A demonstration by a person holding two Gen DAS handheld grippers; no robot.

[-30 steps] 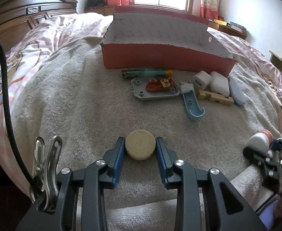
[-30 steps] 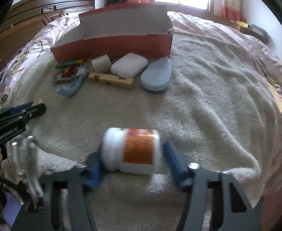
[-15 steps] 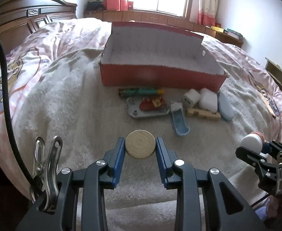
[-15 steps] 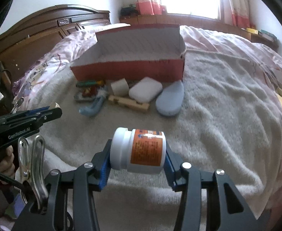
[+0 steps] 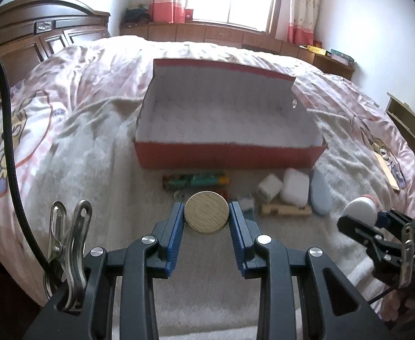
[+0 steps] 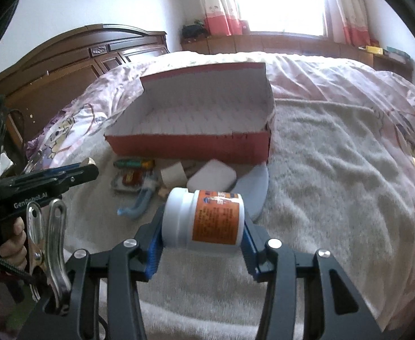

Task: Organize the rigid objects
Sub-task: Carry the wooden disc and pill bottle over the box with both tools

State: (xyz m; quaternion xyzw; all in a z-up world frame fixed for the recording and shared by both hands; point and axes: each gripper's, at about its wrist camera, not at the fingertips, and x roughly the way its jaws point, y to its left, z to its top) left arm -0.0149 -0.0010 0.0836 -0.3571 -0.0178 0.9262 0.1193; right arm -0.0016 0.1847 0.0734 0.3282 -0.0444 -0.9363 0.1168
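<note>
The left gripper [image 5: 206, 221] is clamped on a round wooden disc [image 5: 206, 212], held above the towel [image 5: 117, 187]. The right gripper [image 6: 203, 226] is clamped on a white bottle [image 6: 204, 221] with an orange label, lying sideways between the fingers. Beyond both stands an open red box [image 5: 230, 157]. Just in front of it lie a white case [image 6: 211, 176], a blue oval piece [image 6: 252, 189] and a wooden block [image 5: 285, 210].

Open red cardboard box [image 5: 230, 153] on the beige towel [image 5: 100, 175] over the bed, small items in a row before it, green pen-like tube [image 5: 196, 181] leftmost, white rounded case [image 5: 294, 191] and blue oval pad [image 5: 320, 195] rightmost.
</note>
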